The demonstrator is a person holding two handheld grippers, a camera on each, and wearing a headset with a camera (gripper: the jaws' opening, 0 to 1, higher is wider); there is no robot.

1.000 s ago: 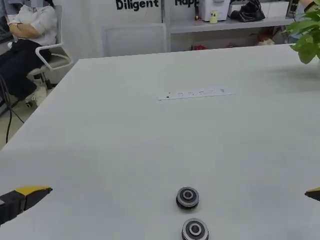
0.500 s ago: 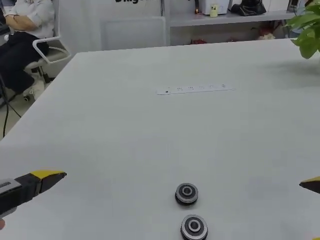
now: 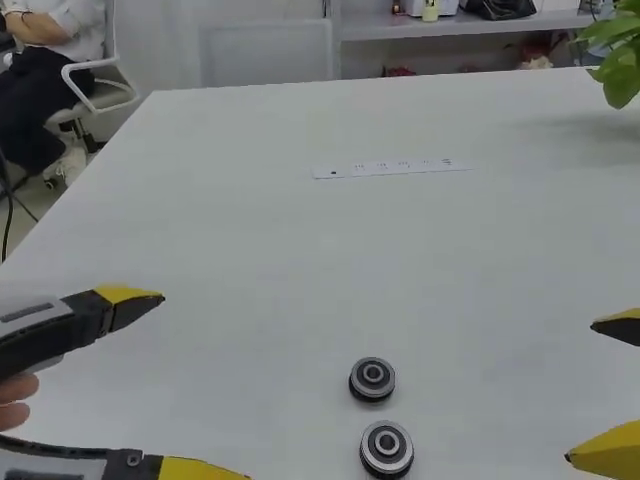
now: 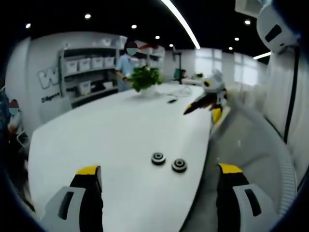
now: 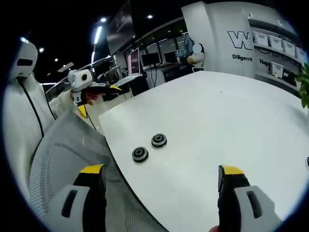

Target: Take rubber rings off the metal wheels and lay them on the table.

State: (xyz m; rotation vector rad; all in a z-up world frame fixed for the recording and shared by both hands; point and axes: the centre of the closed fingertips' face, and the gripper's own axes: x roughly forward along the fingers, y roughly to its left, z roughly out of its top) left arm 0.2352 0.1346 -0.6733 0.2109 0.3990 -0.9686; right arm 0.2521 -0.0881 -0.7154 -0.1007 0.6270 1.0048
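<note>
Two wheels (image 3: pixel 372 380) sit on the pale surface (image 3: pixel 300 250) at 6 o'clock in the head view, close to the near edge. They lie flat, hubs up, just beside each other but apart. The nearer wheel (image 3: pixel 387 447) is at 6 o'clock from the farther one. Each carries a dark ring (image 3: pixel 372 399) round its rim, so both rings are on the wheels.

The left hand-held gripper (image 4: pixel 159 169) has its jaws spread wide with nothing between them. In its own view both wheels lie ahead between the yellow tips, well apart from them. In the head view it comes in at 8 o'clock, off to the side of the wheels.

The right hand-held gripper (image 5: pixel 161 169) is spread just as wide and holds nothing. In its view the wheels lie ahead at 11 o'clock of the gap between its tips. In the head view its yellow tips show at 4 o'clock, well apart from the wheels.

A power strip (image 3: pixel 390 168) lies flat at 12 o'clock from the wheels, far up the surface. A plant (image 3: pixel 615 55) stands at 2 o'clock. A chair (image 3: pixel 95 95) with a seated person stands off the surface at 10 o'clock.
</note>
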